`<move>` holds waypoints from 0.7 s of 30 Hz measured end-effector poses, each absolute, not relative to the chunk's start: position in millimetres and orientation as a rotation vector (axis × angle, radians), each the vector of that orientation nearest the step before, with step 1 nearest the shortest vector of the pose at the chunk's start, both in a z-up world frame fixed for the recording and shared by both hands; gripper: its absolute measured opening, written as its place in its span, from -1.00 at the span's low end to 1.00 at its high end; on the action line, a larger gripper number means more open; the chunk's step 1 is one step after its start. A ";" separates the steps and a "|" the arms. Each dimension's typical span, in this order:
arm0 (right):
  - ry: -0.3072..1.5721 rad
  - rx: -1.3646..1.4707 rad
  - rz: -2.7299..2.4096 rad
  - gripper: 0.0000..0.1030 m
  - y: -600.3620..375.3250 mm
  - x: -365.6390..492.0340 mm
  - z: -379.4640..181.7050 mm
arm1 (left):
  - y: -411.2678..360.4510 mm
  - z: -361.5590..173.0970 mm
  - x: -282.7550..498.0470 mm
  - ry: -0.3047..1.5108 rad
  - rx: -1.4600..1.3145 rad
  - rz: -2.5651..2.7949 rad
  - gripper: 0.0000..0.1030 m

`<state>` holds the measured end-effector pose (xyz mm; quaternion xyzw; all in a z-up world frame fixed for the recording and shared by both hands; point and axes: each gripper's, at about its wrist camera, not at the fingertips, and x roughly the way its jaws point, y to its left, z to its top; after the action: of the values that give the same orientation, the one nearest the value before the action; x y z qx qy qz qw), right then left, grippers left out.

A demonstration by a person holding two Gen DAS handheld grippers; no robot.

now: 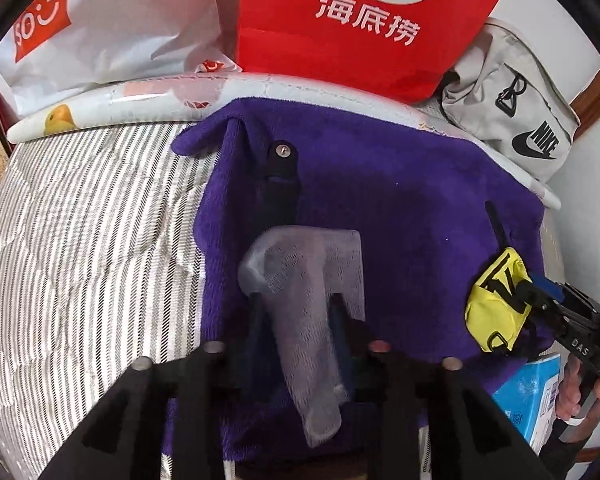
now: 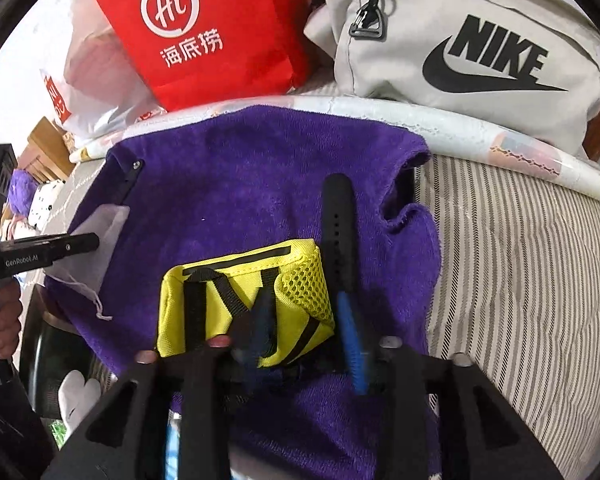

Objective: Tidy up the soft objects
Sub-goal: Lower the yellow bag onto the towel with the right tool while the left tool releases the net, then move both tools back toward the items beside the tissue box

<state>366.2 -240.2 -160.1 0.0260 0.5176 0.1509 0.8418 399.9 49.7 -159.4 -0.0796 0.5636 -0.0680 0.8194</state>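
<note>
A purple towel (image 1: 400, 200) lies spread on the striped bed; it also shows in the right wrist view (image 2: 260, 168). My left gripper (image 1: 296, 308) is shut on a translucent grey mesh pouch (image 1: 300, 280) and holds it over the towel; the pouch shows at the left in the right wrist view (image 2: 100, 236). My right gripper (image 2: 304, 312) is shut on a yellow pouch with black straps (image 2: 228, 296), over the towel's right part; it shows in the left wrist view (image 1: 496, 300).
A red paper bag (image 1: 364, 20), a white plastic bag (image 1: 112, 28) and a grey Nike bag (image 1: 512, 112) stand along the far edge. A striped cover (image 1: 80, 240) lies left of the towel. A blue box (image 1: 532, 396) sits at lower right.
</note>
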 end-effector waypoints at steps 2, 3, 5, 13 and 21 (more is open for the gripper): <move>1.077 0.028 0.291 0.11 -241.7 360.0 -153.3 | 50.4 -155.8 396.7 1.206 -0.190 -0.157 -0.21; 1.071 0.013 0.285 0.11 -240.6 357.3 -149.8 | 49.3 -153.7 394.9 1.204 -0.190 -0.156 -0.17; 1.067 0.000 0.277 0.11 -239.7 352.1 -143.3 | 46.9 -147.5 389.9 1.192 -0.163 -0.135 -0.06; 0.976 0.029 0.265 0.55 -242.3 314.6 -107.5 | 63.1 -110.7 351.2 1.069 -0.172 -0.099 0.00; 0.869 -0.008 0.292 0.62 -229.7 248.9 -81.3 | 77.1 -84.3 289.7 1.002 -0.216 -0.144 0.00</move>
<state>248.9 -229.7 -81.3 -0.0039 0.4197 0.1408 0.8967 289.7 77.1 -84.3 -0.1031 0.4790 -0.0689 0.8690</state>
